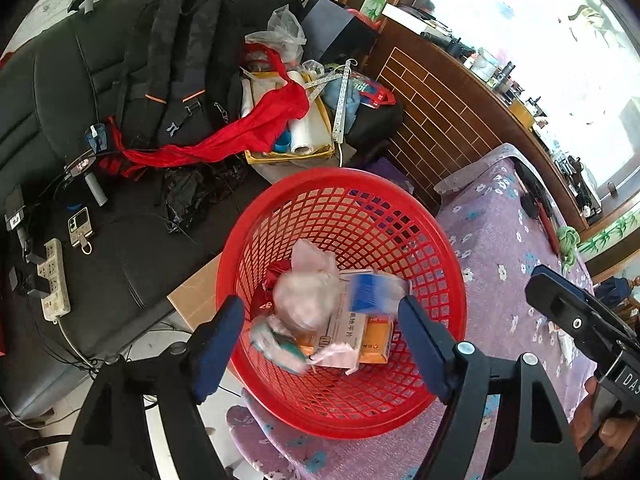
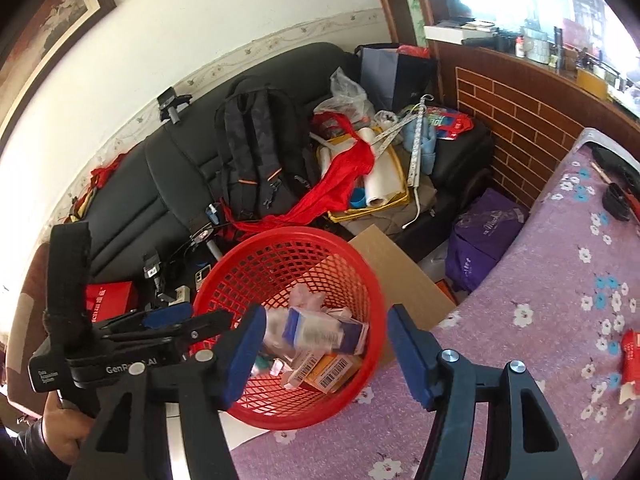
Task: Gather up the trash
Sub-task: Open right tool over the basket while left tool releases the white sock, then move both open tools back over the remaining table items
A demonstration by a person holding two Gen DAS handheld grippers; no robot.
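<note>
I've got both grippers spread over one red basket (image 1: 440, 256): left gripper (image 1: 320, 344), right gripper (image 2: 326, 354), nothing pinched. One blue-white box (image 2: 320, 330) and two orange boxes (image 2: 334, 370) lie inside.

Lived-in home, black sofa (image 2: 160, 184) beyond the claw piled with a backpack (image 2: 256, 152) and bags, framed picture (image 2: 48, 28) on the wall, flowered cloth (image 2: 560, 280) alongside
</note>
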